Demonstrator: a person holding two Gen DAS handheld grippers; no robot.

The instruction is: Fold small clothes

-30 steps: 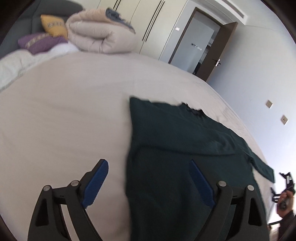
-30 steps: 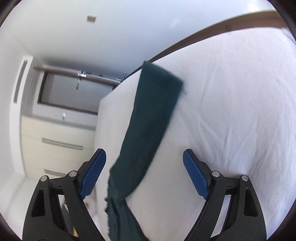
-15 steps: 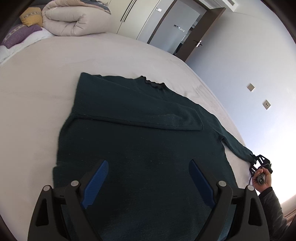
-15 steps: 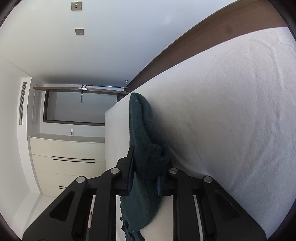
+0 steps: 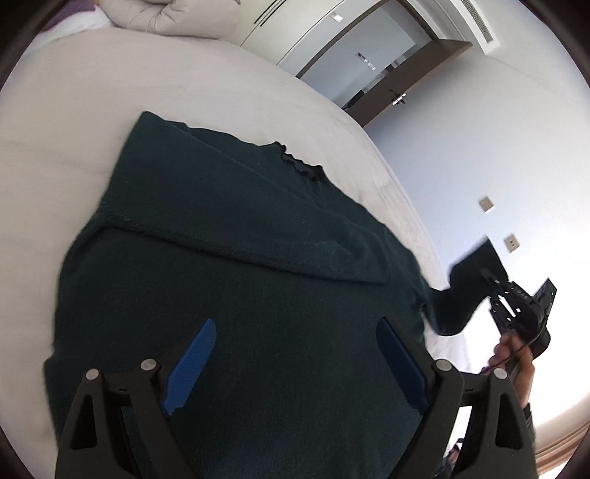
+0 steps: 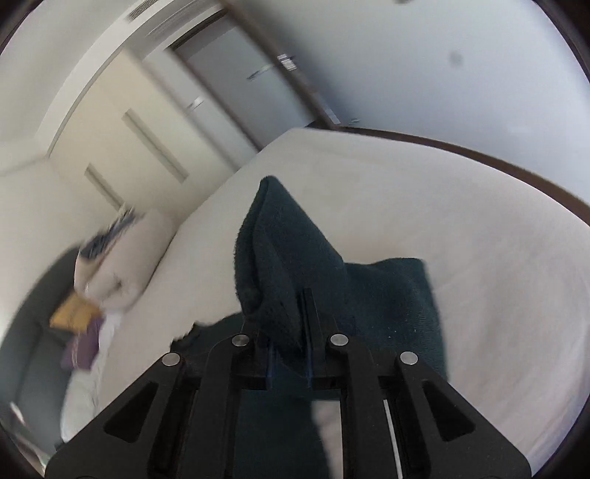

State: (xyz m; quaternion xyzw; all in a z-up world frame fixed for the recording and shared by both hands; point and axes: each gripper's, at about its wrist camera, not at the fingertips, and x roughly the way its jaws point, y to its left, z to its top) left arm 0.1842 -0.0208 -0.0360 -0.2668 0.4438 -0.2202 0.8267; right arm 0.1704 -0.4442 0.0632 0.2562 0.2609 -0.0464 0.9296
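Observation:
A dark green knit sweater (image 5: 228, 265) lies flat on the white bed (image 5: 92, 84), its left sleeve folded across the chest and its frilled collar (image 5: 300, 165) at the far side. My left gripper (image 5: 295, 357) is open and empty, hovering above the sweater's lower body. My right gripper (image 6: 287, 317) is shut on the cuff of the right sleeve (image 6: 291, 250) and holds it lifted off the bed. In the left wrist view the right gripper (image 5: 490, 280) shows at the right edge with the raised sleeve (image 5: 468, 283) in it.
A rolled beige duvet (image 5: 173, 18) lies at the head of the bed, with yellow and purple cushions (image 6: 75, 324) beside it. Wardrobe doors and an open brown door (image 5: 402, 92) stand beyond the bed. The bed's far edge (image 6: 479, 158) is framed in dark wood.
My right gripper, shut on the sleeve cuff since half a second ago, has lifted it off the bed and swung toward the sweater body. The left gripper's view shifted a little over the sweater.

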